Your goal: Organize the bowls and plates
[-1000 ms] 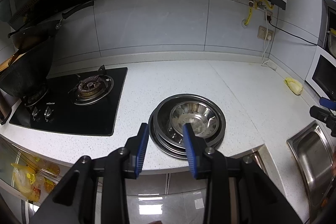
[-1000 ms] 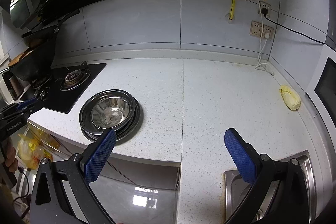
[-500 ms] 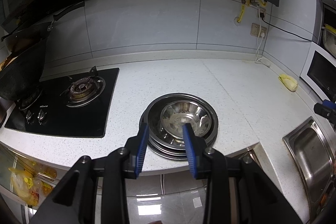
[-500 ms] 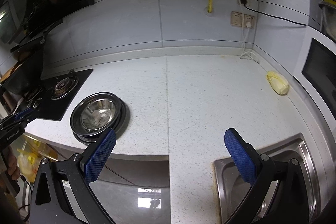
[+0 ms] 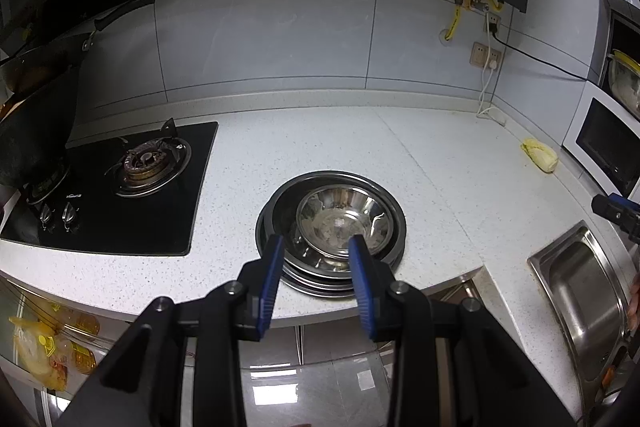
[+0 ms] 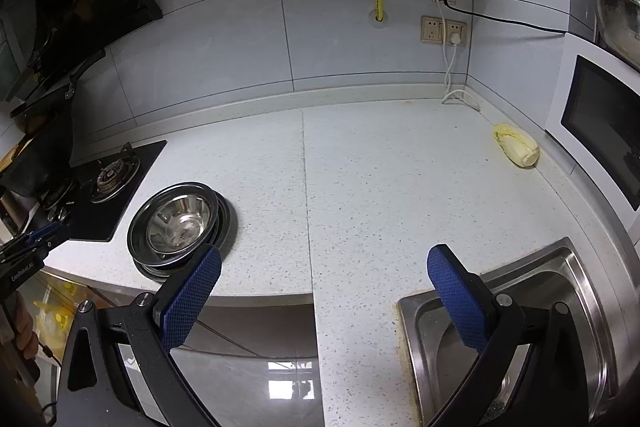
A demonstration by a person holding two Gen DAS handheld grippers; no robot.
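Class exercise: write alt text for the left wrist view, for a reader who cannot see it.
A stack of steel plates with a steel bowl on top sits near the white counter's front edge. The left gripper hovers before it, jaws apart and empty; a gas hob lies left.

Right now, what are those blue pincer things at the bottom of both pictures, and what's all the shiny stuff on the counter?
Those are grabbing tools that a person holds, one in each hand, each with a small camera looking along it. One picture comes from the left tool, the other from the right tool. Both are open and hold nothing. On the white counter a steel bowl sits on a stack of plates. A stove is beside them, a sink on the other side.
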